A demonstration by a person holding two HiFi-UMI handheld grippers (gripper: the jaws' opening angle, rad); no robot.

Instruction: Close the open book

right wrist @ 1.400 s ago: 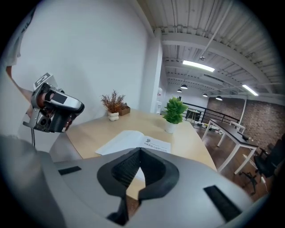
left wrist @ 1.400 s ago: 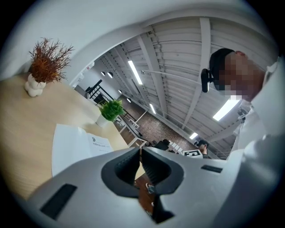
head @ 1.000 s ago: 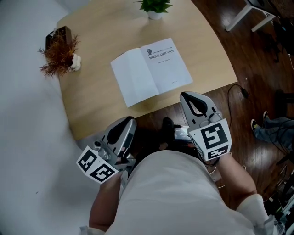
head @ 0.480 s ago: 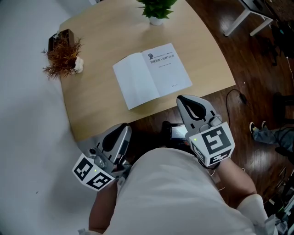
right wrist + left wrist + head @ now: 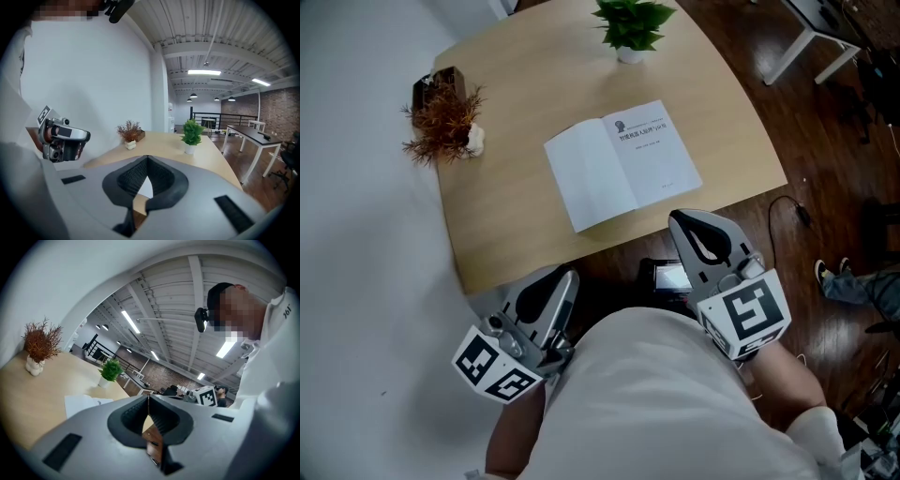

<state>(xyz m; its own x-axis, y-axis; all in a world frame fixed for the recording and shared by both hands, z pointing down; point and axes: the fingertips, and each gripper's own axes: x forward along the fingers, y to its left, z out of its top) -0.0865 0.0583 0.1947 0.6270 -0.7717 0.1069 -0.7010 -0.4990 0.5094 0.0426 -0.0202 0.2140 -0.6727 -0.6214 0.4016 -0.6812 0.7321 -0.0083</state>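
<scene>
The book (image 5: 623, 161) lies open and flat on the table (image 5: 511, 220), pages up, near the edge closest to us. We hold both grippers low by our body, off the table and apart from the book. Our left gripper (image 5: 546, 294) has its jaws pressed together with nothing between them; our right gripper (image 5: 709, 238) is the same. A green plant (image 5: 633, 23) stands at the far edge and a dried plant (image 5: 445, 122) to the left.
</scene>
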